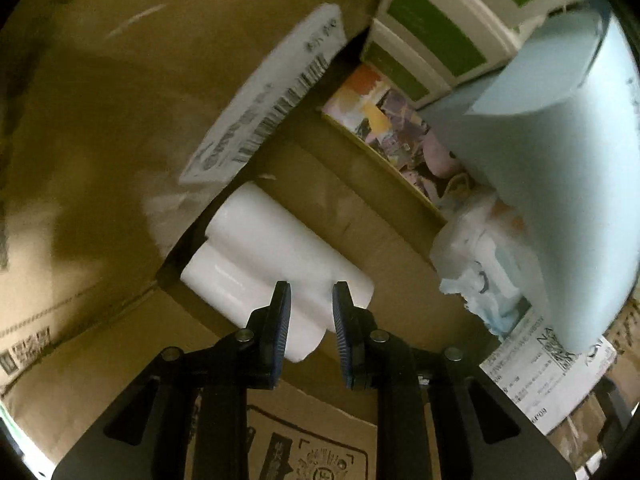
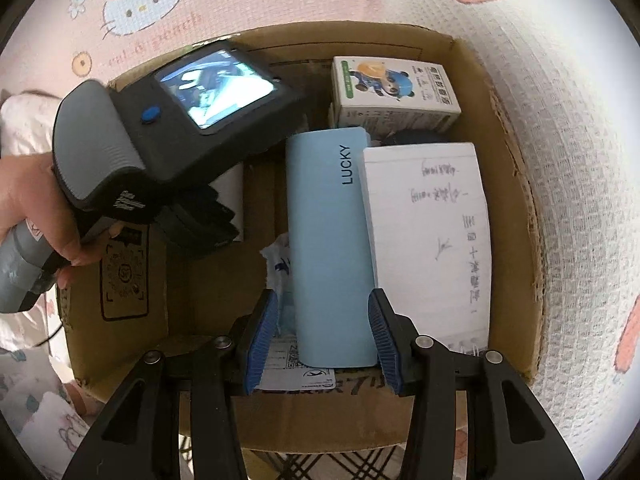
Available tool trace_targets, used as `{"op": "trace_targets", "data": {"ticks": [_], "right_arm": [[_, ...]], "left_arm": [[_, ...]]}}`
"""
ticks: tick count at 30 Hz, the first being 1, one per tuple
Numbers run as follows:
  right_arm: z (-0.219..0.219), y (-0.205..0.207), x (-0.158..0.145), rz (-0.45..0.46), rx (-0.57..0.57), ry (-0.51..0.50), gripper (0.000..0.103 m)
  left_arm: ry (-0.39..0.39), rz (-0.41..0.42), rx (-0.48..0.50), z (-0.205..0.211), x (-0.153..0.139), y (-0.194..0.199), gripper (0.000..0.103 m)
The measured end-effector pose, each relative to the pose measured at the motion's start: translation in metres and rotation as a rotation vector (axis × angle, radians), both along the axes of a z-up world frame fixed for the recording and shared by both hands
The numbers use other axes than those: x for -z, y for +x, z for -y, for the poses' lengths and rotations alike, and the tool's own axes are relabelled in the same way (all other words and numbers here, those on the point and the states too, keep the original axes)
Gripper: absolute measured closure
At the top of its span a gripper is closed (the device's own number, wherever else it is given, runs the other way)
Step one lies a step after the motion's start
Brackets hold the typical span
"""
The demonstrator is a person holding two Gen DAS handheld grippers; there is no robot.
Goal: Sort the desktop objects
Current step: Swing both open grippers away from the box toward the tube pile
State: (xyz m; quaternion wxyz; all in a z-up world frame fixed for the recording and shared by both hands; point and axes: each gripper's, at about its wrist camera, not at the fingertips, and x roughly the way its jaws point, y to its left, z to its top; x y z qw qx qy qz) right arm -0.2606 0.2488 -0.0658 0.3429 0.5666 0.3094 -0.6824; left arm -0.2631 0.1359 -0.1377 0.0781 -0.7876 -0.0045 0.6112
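Note:
My left gripper (image 1: 311, 300) is inside the cardboard box (image 1: 100, 140), open, its fingertips just above a white rounded object (image 1: 264, 252) that lies against the box wall. It shows from above in the right wrist view (image 2: 188, 216), held by a hand. My right gripper (image 2: 324, 320) is open above the box (image 2: 516, 184), its fingers on either side of a light blue "LUCKY" notebook (image 2: 332, 240), not touching it. The notebook also shows in the left wrist view (image 1: 560, 180). A white written notepad (image 2: 428, 236) lies beside it.
A green and white carton with a panda (image 2: 394, 88) stands at the box's far end; it also shows in the left wrist view (image 1: 436, 36). A crumpled white and blue packet (image 1: 484, 276) and a colourful printed card (image 1: 400, 136) lie in the box. A pink cartoon cloth (image 2: 560, 80) surrounds the box.

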Motion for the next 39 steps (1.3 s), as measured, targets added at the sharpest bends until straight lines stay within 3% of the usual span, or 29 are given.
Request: {"op": "trace_targets", "data": {"ticks": [2, 6, 7, 8, 10, 13, 17, 20, 24, 25, 28, 29, 30, 34, 39], "right_arm": [[-0.001, 0.000, 0.000, 0.008, 0.012, -0.017, 0.059], [-0.001, 0.004, 0.001, 0.020, 0.016, -0.046, 0.058], [0.000, 0.005, 0.002, 0.028, 0.017, -0.053, 0.053], [0.001, 0.006, 0.002, 0.033, 0.019, -0.055, 0.042], [0.003, 0.010, 0.002, 0.027, 0.015, -0.056, 0.033], [0.008, 0.021, -0.003, 0.006, -0.017, -0.054, 0.033], [0.017, 0.039, -0.013, -0.022, -0.046, -0.062, 0.031], [0.030, 0.042, -0.018, -0.042, -0.075, -0.051, 0.028], [0.043, 0.055, -0.026, -0.057, -0.119, -0.039, 0.027], [0.047, 0.058, -0.024, -0.034, -0.027, -0.064, 0.027], [0.062, 0.071, -0.027, -0.055, -0.077, -0.045, 0.027], [0.069, 0.072, -0.034, -0.058, -0.100, -0.039, 0.027], [0.077, 0.074, -0.020, -0.061, -0.122, -0.036, 0.026], [0.107, 0.093, -0.011, -0.086, -0.190, -0.030, 0.026], [0.131, 0.123, -0.026, -0.129, -0.281, -0.027, 0.025]], "left_arm": [[0.038, -0.056, -0.024, 0.006, -0.014, 0.003, 0.076], [0.062, -0.245, -0.029, 0.014, -0.054, 0.017, 0.070], [0.064, -0.307, -0.026, 0.016, -0.065, 0.022, 0.069], [0.066, -0.354, -0.011, 0.016, -0.073, 0.026, 0.068], [0.067, -0.441, 0.026, 0.016, -0.087, 0.036, 0.061], [0.075, -0.570, 0.059, 0.020, -0.109, 0.054, 0.058], [0.177, -0.704, 0.006, 0.041, -0.130, 0.079, 0.053], [0.232, -0.762, -0.018, 0.053, -0.139, 0.098, 0.050], [0.249, -0.838, -0.057, 0.068, -0.166, 0.125, 0.050], [0.255, -0.851, -0.064, 0.070, -0.155, 0.130, 0.050], [0.285, -0.886, -0.071, 0.084, -0.158, 0.133, 0.050], [0.279, -0.896, -0.059, 0.087, -0.160, 0.137, 0.050], [0.256, -0.913, -0.041, 0.090, -0.161, 0.145, 0.050], [0.099, -0.990, -0.008, 0.102, -0.157, 0.182, 0.050], [0.092, -0.997, -0.100, 0.132, -0.136, 0.220, 0.050]]}}
